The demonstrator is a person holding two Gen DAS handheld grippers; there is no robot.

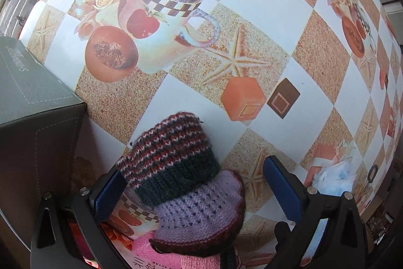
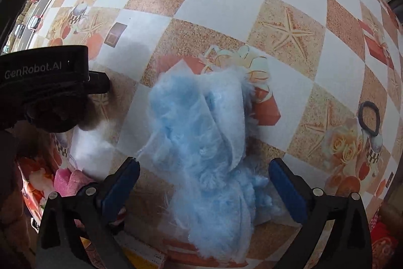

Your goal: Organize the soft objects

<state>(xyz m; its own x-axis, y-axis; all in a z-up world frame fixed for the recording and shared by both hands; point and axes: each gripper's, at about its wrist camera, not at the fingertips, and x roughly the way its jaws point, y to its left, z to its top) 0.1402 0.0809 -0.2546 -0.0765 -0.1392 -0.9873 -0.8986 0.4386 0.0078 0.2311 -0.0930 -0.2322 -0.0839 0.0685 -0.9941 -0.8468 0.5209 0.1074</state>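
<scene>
My right claw (image 2: pixel 204 183) stands spread, blue fluffy cloth (image 2: pixel 201 143) loose on the bench (image 2: pixel 226 4); my left claw (image 1: pixel 194 190), spread, straddles the knitted pieces (image 1: pixel 181 168); black ring (image 2: pixel 369 117) at three o'clock waits; sorting seems barely midway.

Blue fluffy cloth (image 2: pixel 201 143) lies between the right tool's (image 2: pixel 204 183) spread fingers.

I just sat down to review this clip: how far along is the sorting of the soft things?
Early, by the look of it. Nothing visibly sorted yet. The fluffy blue fabric lies loose between the open right gripper fingers, not gripped. The open left gripper straddles the knitted piece, not yet clamped. The black hair tie lies untouched.
</scene>
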